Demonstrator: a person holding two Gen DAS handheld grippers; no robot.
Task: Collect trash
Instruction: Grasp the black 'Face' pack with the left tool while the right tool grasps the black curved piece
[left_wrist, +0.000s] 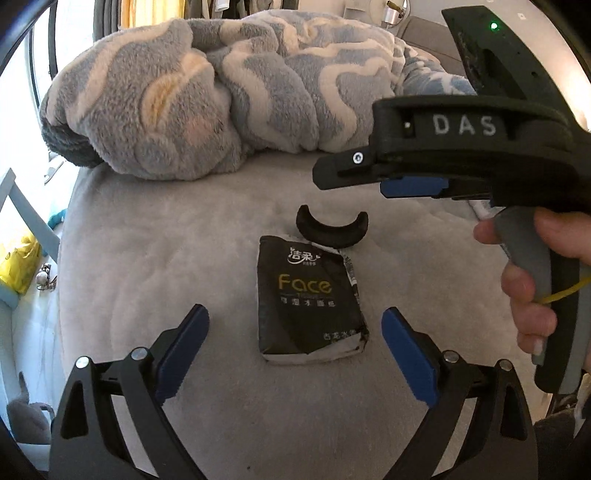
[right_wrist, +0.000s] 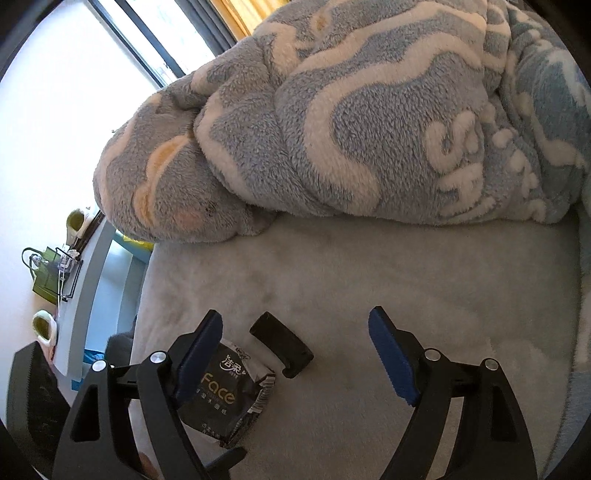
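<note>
The black tissue pack (left_wrist: 310, 299) lies flat on the grey bed cover (left_wrist: 184, 240) at frame centre of the left wrist view, between the spread fingers of the left tongs (left_wrist: 295, 332), which grip nothing. A black curved piece (left_wrist: 332, 230) rests just beyond the pack. The right tongs (right_wrist: 295, 354) are wide open and empty, above the cover. A folded fleece blanket (right_wrist: 351, 129) fills the upper frame.

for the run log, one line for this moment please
left gripper open over tissue pack | right gripper open | nothing held
</note>
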